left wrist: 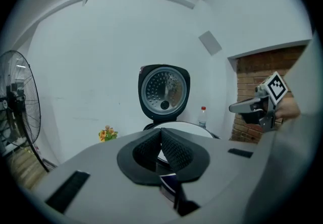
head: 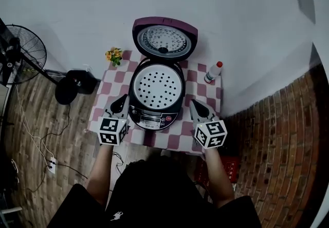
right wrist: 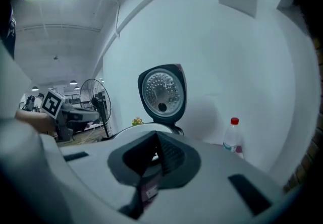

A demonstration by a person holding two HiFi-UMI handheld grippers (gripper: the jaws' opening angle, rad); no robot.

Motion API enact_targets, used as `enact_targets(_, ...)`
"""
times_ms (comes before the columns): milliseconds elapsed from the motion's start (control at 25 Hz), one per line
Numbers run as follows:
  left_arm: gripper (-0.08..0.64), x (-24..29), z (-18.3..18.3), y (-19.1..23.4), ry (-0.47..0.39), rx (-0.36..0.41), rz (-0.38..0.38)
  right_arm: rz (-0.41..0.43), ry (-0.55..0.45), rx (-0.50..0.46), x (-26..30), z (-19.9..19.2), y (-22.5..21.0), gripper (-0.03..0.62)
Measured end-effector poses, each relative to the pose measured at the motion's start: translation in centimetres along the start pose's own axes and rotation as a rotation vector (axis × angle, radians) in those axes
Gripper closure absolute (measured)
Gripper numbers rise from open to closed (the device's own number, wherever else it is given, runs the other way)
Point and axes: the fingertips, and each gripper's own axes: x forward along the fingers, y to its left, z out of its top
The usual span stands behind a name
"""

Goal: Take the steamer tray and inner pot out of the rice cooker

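Observation:
A dark rice cooker (head: 154,116) stands on the checkered table with its lid (head: 164,37) swung up toward the wall. The white perforated steamer tray (head: 157,87) sits in its top and hides the inner pot. My left gripper (head: 122,99) is shut and empty beside the cooker's left front. Beside the right front, my right gripper (head: 194,103) is also shut with nothing in it. In the left gripper view the shut jaws (left wrist: 161,132) point at the tray rim (left wrist: 184,127) and lid (left wrist: 164,92). The right gripper (right wrist: 157,137) likewise faces the lid (right wrist: 161,94).
The small pink-and-white checkered table (head: 110,80) stands against a white wall. A flower pot (head: 114,56) is at its back left, a red-capped bottle (head: 213,72) at its back right. A standing fan (head: 23,52) and a black object (head: 77,82) are on the floor to the left.

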Motion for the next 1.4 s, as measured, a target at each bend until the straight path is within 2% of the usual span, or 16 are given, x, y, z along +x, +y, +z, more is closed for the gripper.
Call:
enact_targets(200, 0.557, 2.0, 0.4, 0.3, 0.015, 0.065, 0.062, 0.031, 0.047, -0.035, 3.8, -0.9, -2.0, 0.591)
enact_targets(360, 0.557, 3.3, 0.3, 0.9, 0.037, 0.066, 0.073, 0.05, 0.081, -0.052, 6.5, -1.6, -2.4, 0.589)
enact_targets(560, 0.557, 5.4, -0.1, 1.7, 0.068, 0.048, -0.001, 0.019, 0.106, -0.054, 8.3, -1.9, -2.5, 0.589)
enact_targets(1080, 0.558, 10.2, -0.1, 3.6, 0.081, 0.052, -0.186, -0.179, 0.153, -0.008, 9.4, -2.1, -3.3, 0.589)
enact_targets(1400, 0.558, 11.8, -0.6, 4.5, 0.082, 0.072, -0.268, -0.231, 0.288, -0.079, 11.4, -3.5, -2.7, 0.561)
